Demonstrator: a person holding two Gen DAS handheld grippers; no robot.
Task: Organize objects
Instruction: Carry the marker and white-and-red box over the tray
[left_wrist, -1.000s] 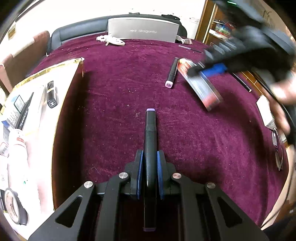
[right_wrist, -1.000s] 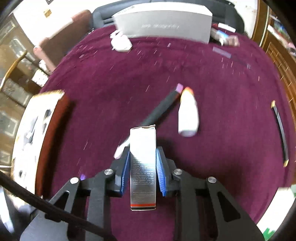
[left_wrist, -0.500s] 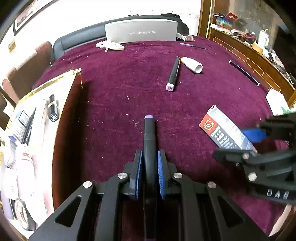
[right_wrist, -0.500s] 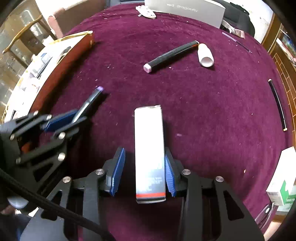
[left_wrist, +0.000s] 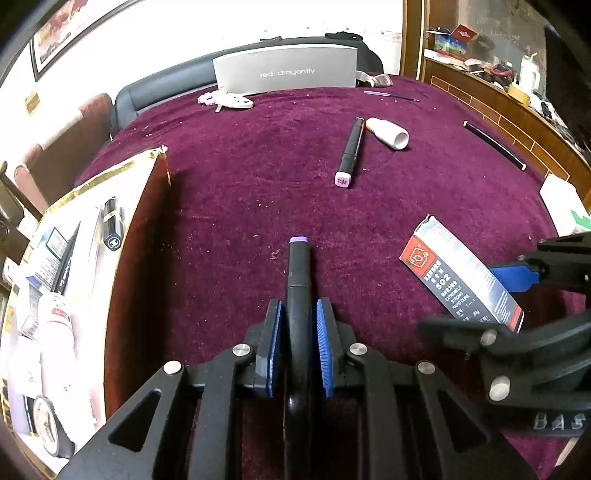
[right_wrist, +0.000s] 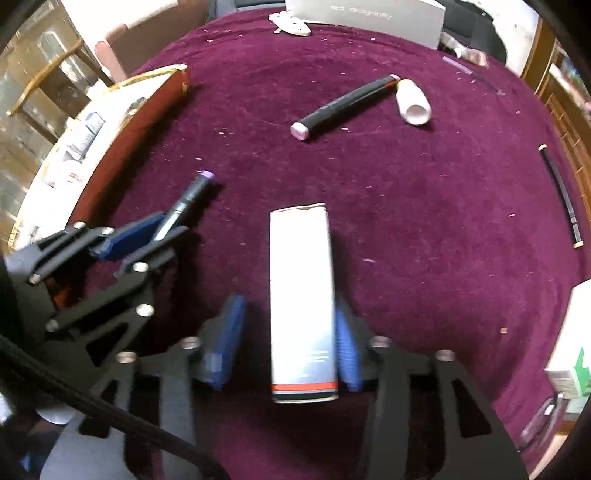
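In the left wrist view, the left gripper (left_wrist: 299, 345) is seen clamped on a black marker (left_wrist: 298, 295), the purple-capped end pointing straight ahead beyond the blue pads; the grip near mid-barrel is probably chosen so the marker is carried level. To the left of it, the wooden tray (left_wrist: 129, 258) is already stocked with small items, so the marker is presumably meant for it. Off to the right, the glue box (left_wrist: 461, 273) is laid on the maroon cloth (left_wrist: 240, 192) between the fingers of the right gripper. Far ahead, a second marker (left_wrist: 349, 153) and a white tube (left_wrist: 388, 133) are left lying side by side, not yet sorted. In the right wrist view, the right gripper (right_wrist: 282, 349) has just been opening: the left pad is stood clear of the glue box (right_wrist: 301, 295), which is set flat on the cloth, seemingly released there. Ahead to the left, the left gripper (right_wrist: 147, 234) is shown holding the marker (right_wrist: 188, 201) just beside the tray (right_wrist: 136, 122).
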